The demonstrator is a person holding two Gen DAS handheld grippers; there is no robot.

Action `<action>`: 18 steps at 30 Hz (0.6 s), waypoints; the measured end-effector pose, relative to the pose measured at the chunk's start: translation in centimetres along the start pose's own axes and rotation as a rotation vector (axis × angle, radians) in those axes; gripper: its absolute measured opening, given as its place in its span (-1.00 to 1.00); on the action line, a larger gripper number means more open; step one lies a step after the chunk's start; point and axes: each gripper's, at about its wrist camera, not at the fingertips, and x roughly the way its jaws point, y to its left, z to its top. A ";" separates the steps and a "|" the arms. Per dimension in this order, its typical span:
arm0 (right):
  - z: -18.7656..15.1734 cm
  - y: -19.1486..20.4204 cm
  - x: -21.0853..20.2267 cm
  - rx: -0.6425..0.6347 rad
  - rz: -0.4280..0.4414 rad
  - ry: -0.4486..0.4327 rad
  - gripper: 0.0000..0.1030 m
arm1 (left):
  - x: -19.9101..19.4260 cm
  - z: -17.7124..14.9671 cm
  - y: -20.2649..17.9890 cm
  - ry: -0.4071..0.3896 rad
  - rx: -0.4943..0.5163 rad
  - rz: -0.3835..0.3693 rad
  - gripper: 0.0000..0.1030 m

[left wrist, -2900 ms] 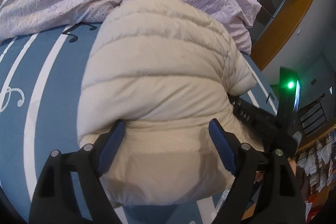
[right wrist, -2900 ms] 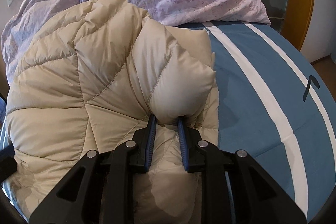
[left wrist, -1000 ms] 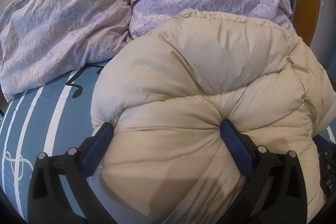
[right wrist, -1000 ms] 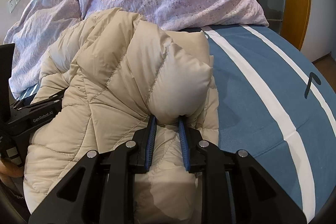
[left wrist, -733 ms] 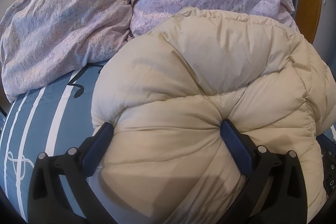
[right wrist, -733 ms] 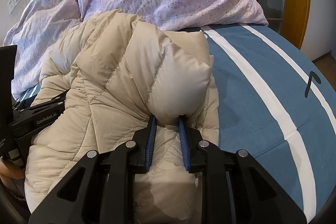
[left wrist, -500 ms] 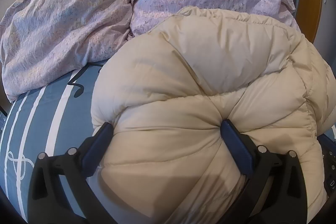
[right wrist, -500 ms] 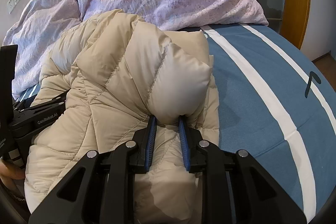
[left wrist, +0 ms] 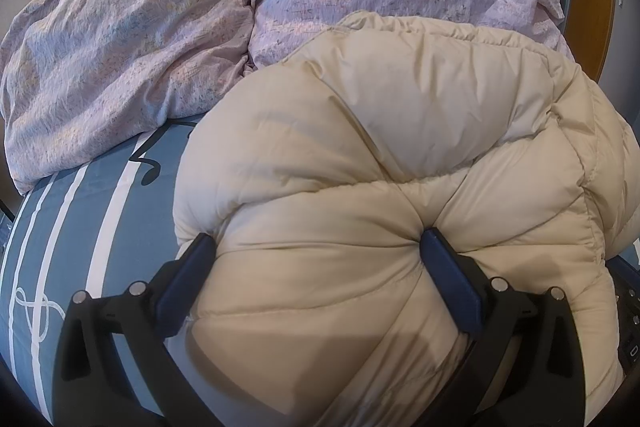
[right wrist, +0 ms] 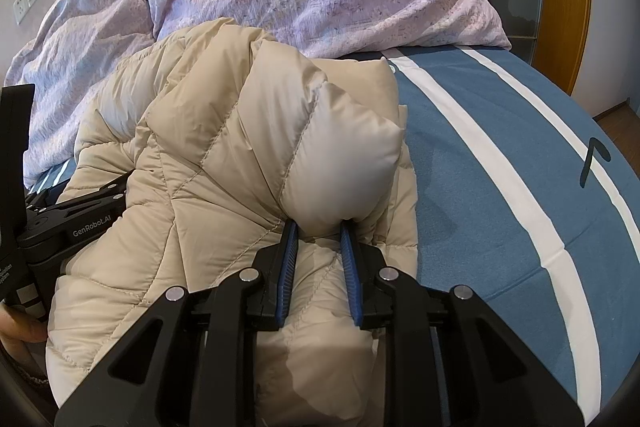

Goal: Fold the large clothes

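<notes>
Beige down jacket [left wrist: 400, 155] is lying bunched on the bed [right wrist: 500, 187], near its pillow end. We are pinching one puffy fold in the right claw [right wrist: 319, 231] and squeezing a thick roll with the wide-spread left claw [left wrist: 316, 247], keeping the fold compressed.
</notes>
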 end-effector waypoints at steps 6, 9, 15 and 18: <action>-0.1 1.3 0.2 -0.063 -0.074 0.005 -0.55 | 0.1 0.0 0.0 0.002 0.002 0.008 0.97; -0.1 1.9 0.3 -0.094 -0.114 0.005 -0.55 | 0.1 0.0 -0.1 0.002 0.004 0.016 0.97; 0.1 0.3 -0.8 -0.038 -0.026 -0.021 -0.54 | 0.0 -0.1 -0.2 -0.002 0.014 0.038 0.97; 0.8 -0.2 -1.4 -0.010 0.002 -0.030 -0.54 | 0.1 -0.1 -0.3 0.000 0.019 0.047 0.97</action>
